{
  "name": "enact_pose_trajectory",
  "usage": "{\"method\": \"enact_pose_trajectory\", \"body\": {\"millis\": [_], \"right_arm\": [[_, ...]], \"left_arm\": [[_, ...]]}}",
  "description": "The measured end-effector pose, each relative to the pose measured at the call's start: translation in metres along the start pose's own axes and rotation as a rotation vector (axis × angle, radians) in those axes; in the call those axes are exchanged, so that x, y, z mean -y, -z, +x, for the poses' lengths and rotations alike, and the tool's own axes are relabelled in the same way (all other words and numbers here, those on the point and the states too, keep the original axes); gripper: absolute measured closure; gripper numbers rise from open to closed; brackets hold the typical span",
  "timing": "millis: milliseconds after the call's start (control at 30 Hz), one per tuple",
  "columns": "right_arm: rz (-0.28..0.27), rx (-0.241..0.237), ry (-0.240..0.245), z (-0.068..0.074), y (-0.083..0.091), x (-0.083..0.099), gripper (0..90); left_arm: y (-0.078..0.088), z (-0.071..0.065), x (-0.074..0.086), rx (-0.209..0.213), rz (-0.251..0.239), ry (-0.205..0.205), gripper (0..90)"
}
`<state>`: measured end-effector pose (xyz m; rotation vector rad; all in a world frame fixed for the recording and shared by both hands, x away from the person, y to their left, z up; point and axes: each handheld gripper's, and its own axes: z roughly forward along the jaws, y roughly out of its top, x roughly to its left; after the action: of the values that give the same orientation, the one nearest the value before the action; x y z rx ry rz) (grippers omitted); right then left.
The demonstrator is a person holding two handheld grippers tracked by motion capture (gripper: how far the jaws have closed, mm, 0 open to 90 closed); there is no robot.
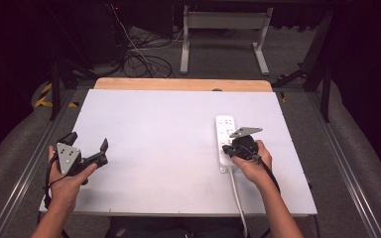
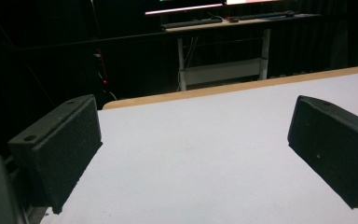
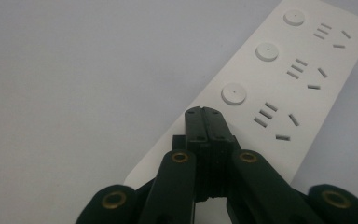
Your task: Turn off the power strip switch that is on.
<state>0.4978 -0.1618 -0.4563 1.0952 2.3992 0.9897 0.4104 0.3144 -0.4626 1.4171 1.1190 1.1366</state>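
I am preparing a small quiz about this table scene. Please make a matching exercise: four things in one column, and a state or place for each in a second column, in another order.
Things:
1. left gripper
2. right gripper
3. power strip
4. wooden edge

States or places:
A. white, lying flat on the right part of the table
B. fingers pressed together, tips over the strip
C. along the far side of the table
D. fingers wide apart, nothing between them

Pairs: 1-D, 2-B, 3-A, 4-C

A white power strip (image 1: pixel 225 141) with three round buttons lies flat, lengthwise, on the table's right half.
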Motion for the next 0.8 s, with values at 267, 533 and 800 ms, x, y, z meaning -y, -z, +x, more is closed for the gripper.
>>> {"method": "enact_pose_trajectory", "body": {"millis": [267,533,800], "right_arm": [[0.001,0.015,-0.008,0.002,0.0,0.0,90.0],[0.004,0.046,0.007,0.006,0.0,0.0,90.0],[0.013,0.087,0.026,0.013,-0.001,-0.001,90.0]], "left_arm": [[0.001,0.001,0.0,-0.004,0.004,0.004,3.3],[0.001,0.001,0.0,-0.001,0.005,0.005,3.3],[0.001,0.001,0.0,0.001,0.004,0.006,3.3]]}}
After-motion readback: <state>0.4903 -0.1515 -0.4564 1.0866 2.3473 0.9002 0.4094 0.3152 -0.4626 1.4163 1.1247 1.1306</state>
